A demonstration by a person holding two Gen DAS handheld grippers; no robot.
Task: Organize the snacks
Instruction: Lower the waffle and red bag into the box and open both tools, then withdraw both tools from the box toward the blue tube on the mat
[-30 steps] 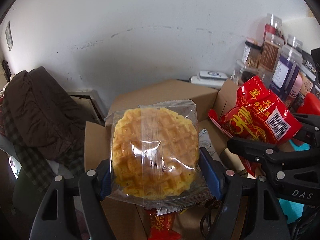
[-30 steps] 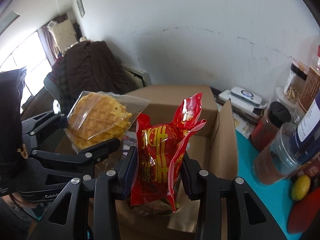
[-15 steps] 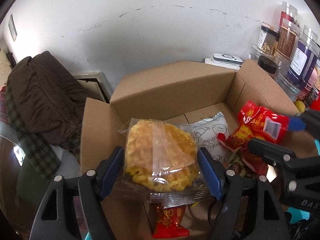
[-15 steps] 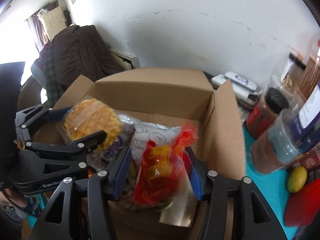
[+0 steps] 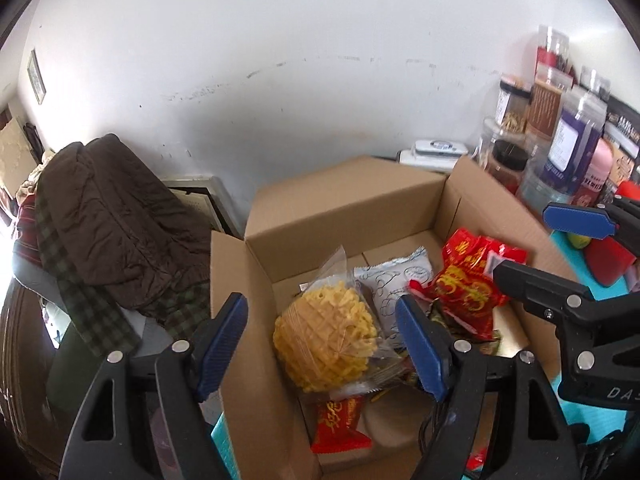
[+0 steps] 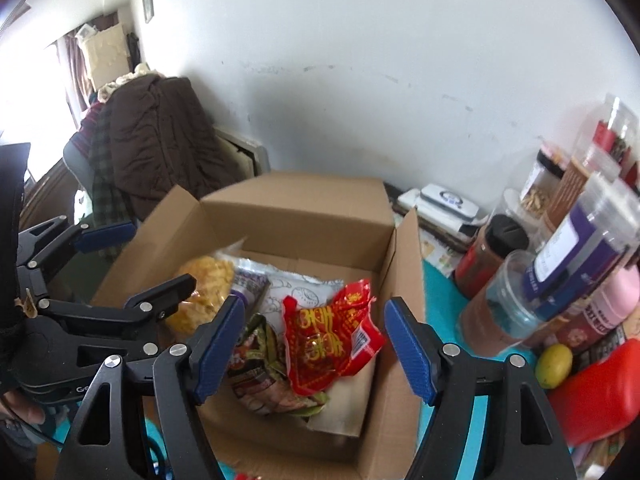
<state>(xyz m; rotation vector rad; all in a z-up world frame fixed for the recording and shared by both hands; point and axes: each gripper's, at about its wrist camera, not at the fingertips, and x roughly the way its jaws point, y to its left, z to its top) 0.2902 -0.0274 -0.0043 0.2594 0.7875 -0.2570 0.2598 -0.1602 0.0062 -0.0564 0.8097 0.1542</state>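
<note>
Right gripper (image 6: pixel 314 344) opening, holding nothing, left gripper (image 5: pixel 322 340) spread above wrapped waffle (image 5: pixel 326 346), cardboard box (image 5: pixel 348 204) bottom hidden.

One cardboard box (image 5: pixel 352 208) stood open. In it lay one wrapped waffle (image 5: pixel 326 346), one white pouch (image 5: pixel 394 284), two red packets, the large (image 6: pixel 330 340) and the small (image 5: pixel 340 424), and one green packet (image 6: pixel 264 364). One yellow fruit (image 6: pixel 554 366) sat outside.
</note>
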